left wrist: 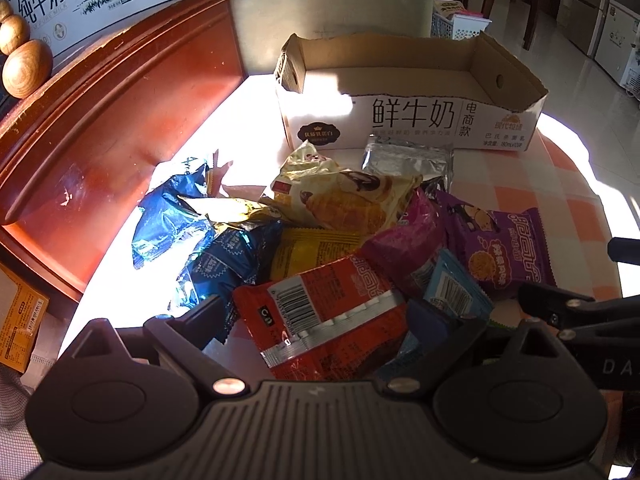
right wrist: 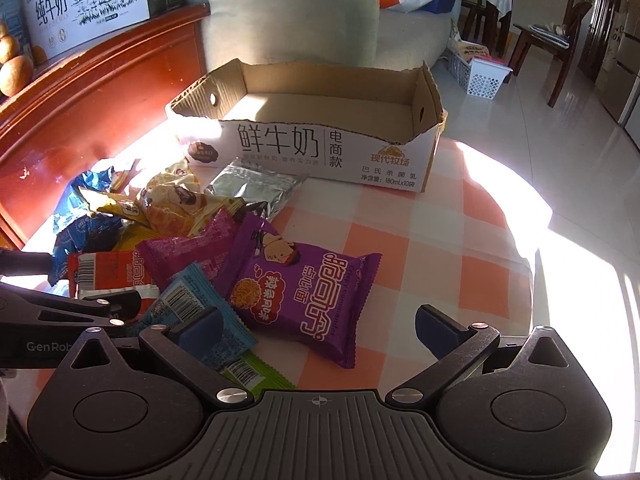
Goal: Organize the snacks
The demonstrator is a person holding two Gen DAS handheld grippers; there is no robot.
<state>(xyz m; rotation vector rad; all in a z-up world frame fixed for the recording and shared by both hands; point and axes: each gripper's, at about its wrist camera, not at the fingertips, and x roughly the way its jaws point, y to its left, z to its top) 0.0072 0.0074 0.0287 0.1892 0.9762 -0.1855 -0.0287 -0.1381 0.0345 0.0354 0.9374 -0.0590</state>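
A pile of snack packets lies on the checked table in front of an empty open milk carton box (left wrist: pixel 412 120) (right wrist: pixel 320 148). My left gripper (left wrist: pixel 320 328) is open, its fingers either side of a red packet (left wrist: pixel 320 316) that lies on the pile. My right gripper (right wrist: pixel 318 326) is open and empty, low over the near end of a purple noodle packet (right wrist: pixel 308 292), also in the left wrist view (left wrist: pixel 500 248). A light blue packet (right wrist: pixel 196 304) lies by its left finger. A croissant packet (left wrist: pixel 344 196), a silver packet (right wrist: pixel 256 184) and dark blue packets (left wrist: pixel 172 220) lie further back.
A red wooden bench back (left wrist: pixel 100 128) runs along the left, with a milk box (left wrist: pixel 80 4) and wooden gourds (left wrist: pixel 26 68) on top. The round table's edge (right wrist: pixel 532 240) curves on the right, with tiled floor, a white basket (right wrist: pixel 480 76) and chairs beyond.
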